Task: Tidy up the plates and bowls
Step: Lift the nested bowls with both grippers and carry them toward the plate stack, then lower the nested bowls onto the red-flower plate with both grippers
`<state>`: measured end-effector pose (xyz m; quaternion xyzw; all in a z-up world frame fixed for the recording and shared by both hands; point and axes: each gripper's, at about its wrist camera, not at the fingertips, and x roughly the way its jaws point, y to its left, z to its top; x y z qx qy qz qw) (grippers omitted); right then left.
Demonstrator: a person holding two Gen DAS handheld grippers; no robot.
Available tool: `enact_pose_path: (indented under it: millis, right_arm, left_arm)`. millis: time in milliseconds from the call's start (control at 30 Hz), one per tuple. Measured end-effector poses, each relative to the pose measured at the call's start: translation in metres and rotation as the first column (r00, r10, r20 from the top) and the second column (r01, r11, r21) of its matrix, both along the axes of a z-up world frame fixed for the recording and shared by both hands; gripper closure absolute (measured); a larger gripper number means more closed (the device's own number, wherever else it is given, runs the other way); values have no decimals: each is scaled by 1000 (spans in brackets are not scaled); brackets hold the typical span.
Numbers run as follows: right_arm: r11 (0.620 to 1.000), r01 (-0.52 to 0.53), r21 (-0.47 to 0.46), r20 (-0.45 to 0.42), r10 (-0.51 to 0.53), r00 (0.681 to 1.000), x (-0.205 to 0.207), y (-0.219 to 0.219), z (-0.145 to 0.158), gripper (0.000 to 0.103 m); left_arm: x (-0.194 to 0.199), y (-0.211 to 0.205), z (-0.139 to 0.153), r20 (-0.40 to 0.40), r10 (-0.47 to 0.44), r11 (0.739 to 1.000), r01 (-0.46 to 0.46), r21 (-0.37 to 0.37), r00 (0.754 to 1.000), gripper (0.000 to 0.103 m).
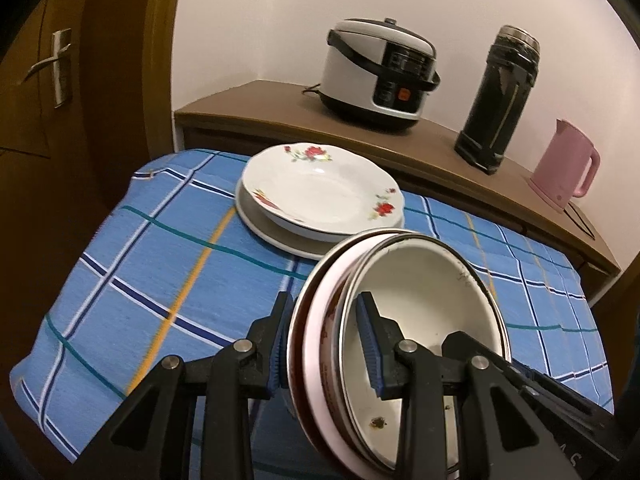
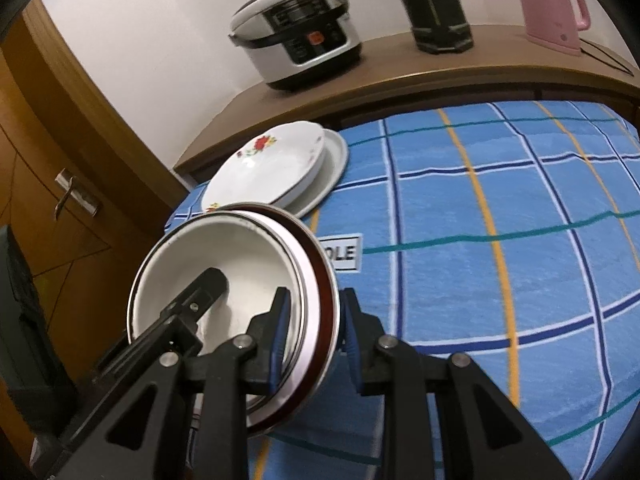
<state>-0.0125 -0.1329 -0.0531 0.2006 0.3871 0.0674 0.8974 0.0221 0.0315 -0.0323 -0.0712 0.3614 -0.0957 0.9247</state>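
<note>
Together, a nested stack of bowls [image 1: 404, 344] is pinched at its rim from both sides: the left gripper [image 1: 326, 344] is clamped on the near left edge, one blue pad inside the white enamel bowl [image 1: 432, 292] and one outside, and the right gripper [image 2: 314, 332] is clamped likewise on the opposite edge. The stack is held tilted above the blue checked tablecloth [image 1: 160, 264]. A white interior with a small dark speck near the bottom is shown by the innermost bowl; a pinkish-white bowl and a dark brown one are nested around it. Nothing else is seen inside.

Just beyond the stack, a flowered deep plate [image 1: 320, 188] is seen resting in a plain white plate [image 1: 272, 232] on the cloth; both are empty. A white label [image 2: 342, 254] with partly hidden letters is seen on the cloth beside the stack.

Behind the table, a brown sideboard [image 1: 248, 108] is set against the wall, bearing a multicooker [image 1: 380, 70], a black thermos flask [image 1: 500, 100] and a pink electric kettle [image 1: 566, 164]. A wooden door [image 1: 52, 92] with a metal handle is seen at the left.
</note>
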Motion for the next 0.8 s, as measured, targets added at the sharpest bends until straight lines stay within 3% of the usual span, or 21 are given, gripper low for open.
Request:
enact_pose_path:
  millis: [800]
  right_arm:
    - [999,-44,-3,33,44,998,33,25,18,77]
  left_arm:
    - [26,25,16,29,47,999,-47,-19,998,68]
